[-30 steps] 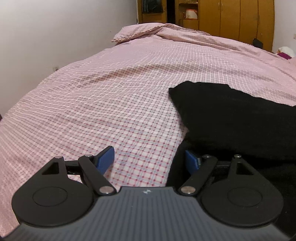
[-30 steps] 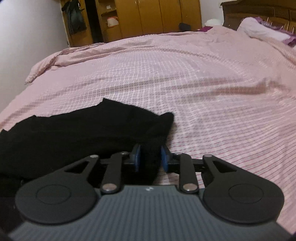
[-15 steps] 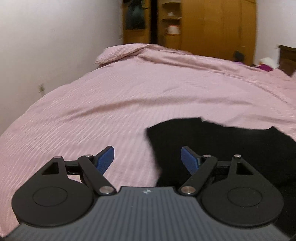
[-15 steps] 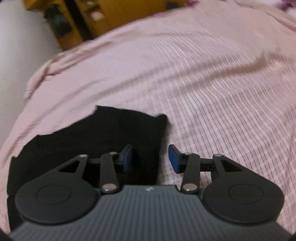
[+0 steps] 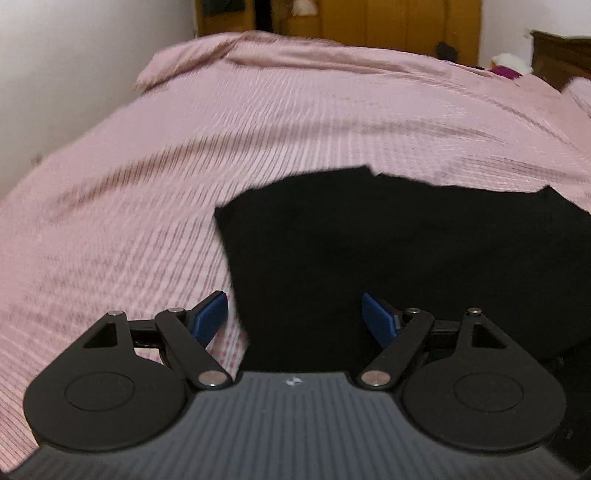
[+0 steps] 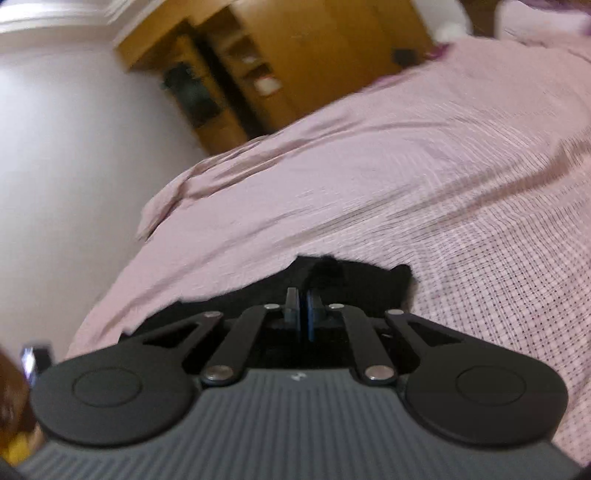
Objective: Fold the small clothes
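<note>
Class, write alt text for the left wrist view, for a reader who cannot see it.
An open left gripper hovers over the near edge of a black garment lying flat on a pink checked bedspread. Wooden wardrobes stand beyond the bed.

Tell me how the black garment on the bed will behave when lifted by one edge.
The black garment is probably floppy: it lies flat, following the pink bedspread. It is likely light, barely denting it. Its edge would probably drape from the right tool.
</note>
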The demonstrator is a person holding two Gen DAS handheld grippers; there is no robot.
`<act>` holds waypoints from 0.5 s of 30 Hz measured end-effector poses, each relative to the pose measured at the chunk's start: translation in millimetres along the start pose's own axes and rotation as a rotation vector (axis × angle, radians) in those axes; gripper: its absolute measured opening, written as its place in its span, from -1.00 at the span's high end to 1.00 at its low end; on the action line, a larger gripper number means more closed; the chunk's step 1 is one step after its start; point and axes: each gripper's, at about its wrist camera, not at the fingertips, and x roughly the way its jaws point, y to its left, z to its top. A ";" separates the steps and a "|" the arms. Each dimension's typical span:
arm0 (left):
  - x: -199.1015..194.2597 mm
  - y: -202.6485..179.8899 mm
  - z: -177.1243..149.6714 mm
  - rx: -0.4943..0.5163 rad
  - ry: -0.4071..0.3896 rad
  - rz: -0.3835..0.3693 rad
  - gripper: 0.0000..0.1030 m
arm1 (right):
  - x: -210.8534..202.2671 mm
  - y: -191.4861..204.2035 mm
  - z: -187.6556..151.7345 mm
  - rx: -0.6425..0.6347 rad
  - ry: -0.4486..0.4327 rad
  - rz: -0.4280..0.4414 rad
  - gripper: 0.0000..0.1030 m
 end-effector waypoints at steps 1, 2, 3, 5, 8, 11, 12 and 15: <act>0.2 5.1 -2.1 -0.028 0.003 -0.015 -0.62 | -0.8 0.8 -9.6 -0.049 0.047 -0.018 0.88; 1.1 8.9 -2.4 -0.047 0.007 -0.027 -0.63 | 2.5 0.7 -18.2 -0.097 0.098 -0.056 0.88; 1.6 10.3 -2.0 -0.053 0.010 -0.031 -0.63 | 8.5 0.1 -28.2 -0.155 0.155 -0.113 0.87; 2.0 8.8 -0.9 -0.036 0.012 -0.024 -0.63 | 19.8 -2.9 -44.9 -0.229 0.267 -0.182 0.82; 2.5 7.5 0.0 -0.020 0.010 -0.018 -0.63 | 25.0 -3.7 -53.0 -0.268 0.340 -0.189 0.82; 4.3 7.1 2.3 -0.021 0.010 -0.016 -0.64 | 12.9 -2.1 -38.7 -0.246 0.265 -0.177 0.74; 4.4 6.7 2.3 -0.020 0.010 -0.015 -0.64 | 10.7 -4.1 -32.6 -0.224 0.227 -0.176 0.60; 4.9 5.8 2.2 -0.015 0.010 -0.010 -0.64 | 10.5 -17.1 -11.6 -0.102 0.123 -0.164 -0.22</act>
